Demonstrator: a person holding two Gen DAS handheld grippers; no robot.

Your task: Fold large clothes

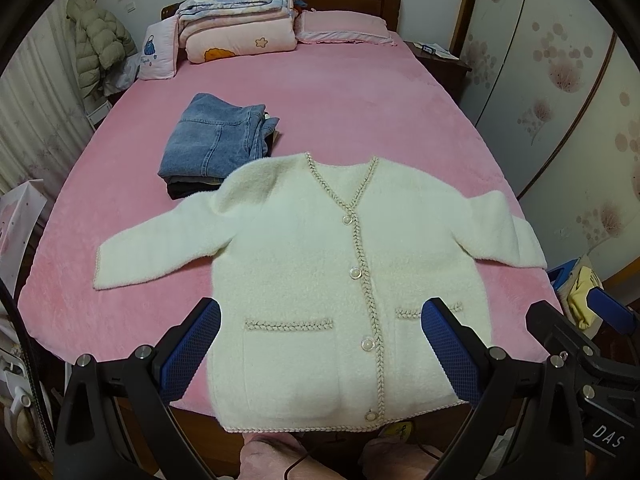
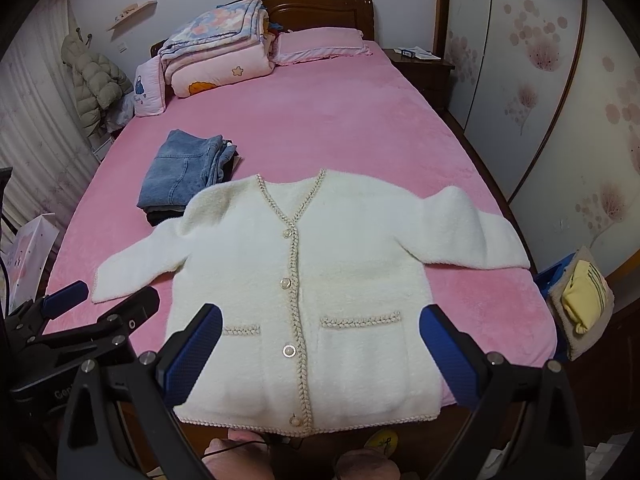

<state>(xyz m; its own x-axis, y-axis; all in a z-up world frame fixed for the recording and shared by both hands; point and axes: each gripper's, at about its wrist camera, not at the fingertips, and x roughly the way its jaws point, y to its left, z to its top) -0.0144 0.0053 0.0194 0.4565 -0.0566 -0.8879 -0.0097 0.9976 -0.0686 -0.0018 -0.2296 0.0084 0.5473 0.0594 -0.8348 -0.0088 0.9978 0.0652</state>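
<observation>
my left tongs and right tongs both released, above cardigan spread flat at bed foot edge, sleeves out for folding.

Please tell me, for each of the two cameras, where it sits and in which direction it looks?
Left wrist view: sits on the left tool, above the foot of the bed, facing the headboard; its own open blue fingers show, with the right tool at its right edge.
Right wrist view: sits on the right tool, facing the same way; the left tool shows at its left edge.
Shared: white cardigan spread flat, folded jeans behind it, stacked quilts.
</observation>
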